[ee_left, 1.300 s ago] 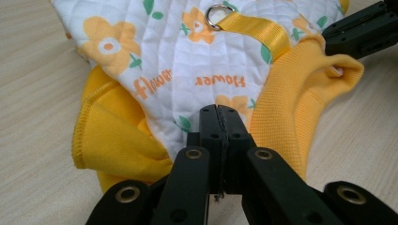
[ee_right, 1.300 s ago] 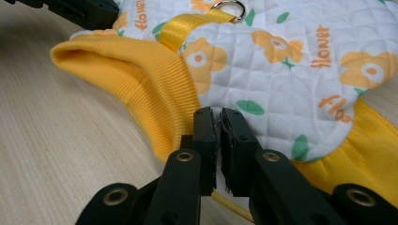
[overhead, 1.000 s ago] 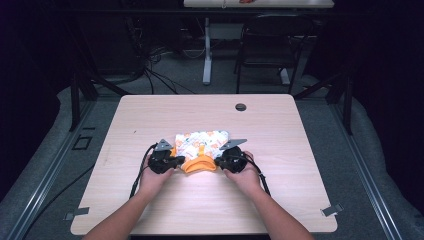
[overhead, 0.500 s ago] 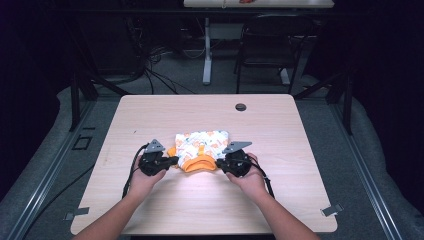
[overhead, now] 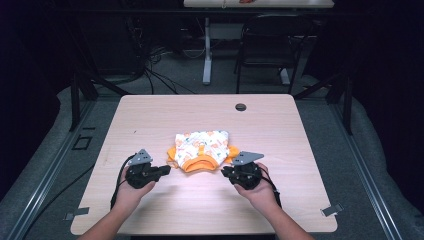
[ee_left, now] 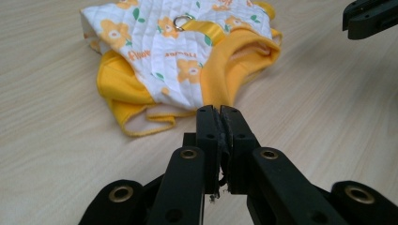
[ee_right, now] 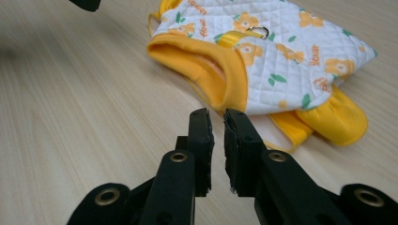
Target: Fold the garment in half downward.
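A small quilted garment (overhead: 202, 147), white with orange flowers and yellow trim, lies flat on the middle of the wooden table (overhead: 150, 115). My left gripper (overhead: 165, 170) rests just left of its near edge, and my right gripper (overhead: 223, 171) just right of it. Both are clear of the cloth. In the left gripper view the jaws (ee_left: 219, 112) stand only a slit apart, having just been opening, with nothing between them and the garment (ee_left: 178, 51) ahead. In the right gripper view the jaws (ee_right: 217, 117) show a narrow gap, also just opening, with nothing in it, short of the garment (ee_right: 281, 51).
A dark round grommet (overhead: 240, 107) sits near the table's far edge. Beyond the table stand a chair (overhead: 265, 45) and a table leg (overhead: 206, 50) among floor cables. Bare wood lies in front of and beside the garment.
Both hands have drawn back toward the near edge and apart, away from the garment. The cloth, earlier between the grippers, now lies free on the table.
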{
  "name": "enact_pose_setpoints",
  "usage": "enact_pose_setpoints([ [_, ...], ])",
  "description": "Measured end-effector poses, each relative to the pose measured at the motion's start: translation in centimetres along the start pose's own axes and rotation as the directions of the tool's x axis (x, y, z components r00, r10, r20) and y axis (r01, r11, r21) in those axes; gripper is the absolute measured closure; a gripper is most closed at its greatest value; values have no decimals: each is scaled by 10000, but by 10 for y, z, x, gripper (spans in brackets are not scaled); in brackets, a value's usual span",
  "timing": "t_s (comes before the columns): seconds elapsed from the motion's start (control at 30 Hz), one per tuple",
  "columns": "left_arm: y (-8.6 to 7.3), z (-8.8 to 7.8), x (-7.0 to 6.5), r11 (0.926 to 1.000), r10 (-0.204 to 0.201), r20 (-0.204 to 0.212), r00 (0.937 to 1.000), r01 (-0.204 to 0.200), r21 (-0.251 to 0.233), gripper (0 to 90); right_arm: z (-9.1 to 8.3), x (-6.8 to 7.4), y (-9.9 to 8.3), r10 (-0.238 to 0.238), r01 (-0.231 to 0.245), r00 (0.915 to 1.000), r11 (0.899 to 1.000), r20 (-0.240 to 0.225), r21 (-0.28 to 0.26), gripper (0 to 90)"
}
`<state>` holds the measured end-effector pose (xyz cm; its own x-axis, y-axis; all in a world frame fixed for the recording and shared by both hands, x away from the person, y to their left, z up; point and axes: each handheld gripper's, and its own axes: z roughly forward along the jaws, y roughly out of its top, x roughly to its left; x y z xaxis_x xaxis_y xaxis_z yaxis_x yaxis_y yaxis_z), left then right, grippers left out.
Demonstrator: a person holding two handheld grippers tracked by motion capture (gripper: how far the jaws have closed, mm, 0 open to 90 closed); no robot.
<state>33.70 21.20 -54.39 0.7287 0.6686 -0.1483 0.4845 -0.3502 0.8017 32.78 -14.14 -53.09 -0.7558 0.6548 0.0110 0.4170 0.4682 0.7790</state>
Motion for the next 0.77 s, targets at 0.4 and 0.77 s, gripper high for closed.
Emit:
enact_pose_setpoints([
  [0.4, -26, -5, -2, 9996, -232, -198, 9995, 235, 185, 864, -4, 1, -30, 553, -555, 9984, 9982, 92, 224, 807],
  [0.77, -30, 5, -3, 9990, -449, -219, 9988, 449, 4, 613, 11, 12, -36, -465, 432, 9960, 9981, 764, 443, 587],
])
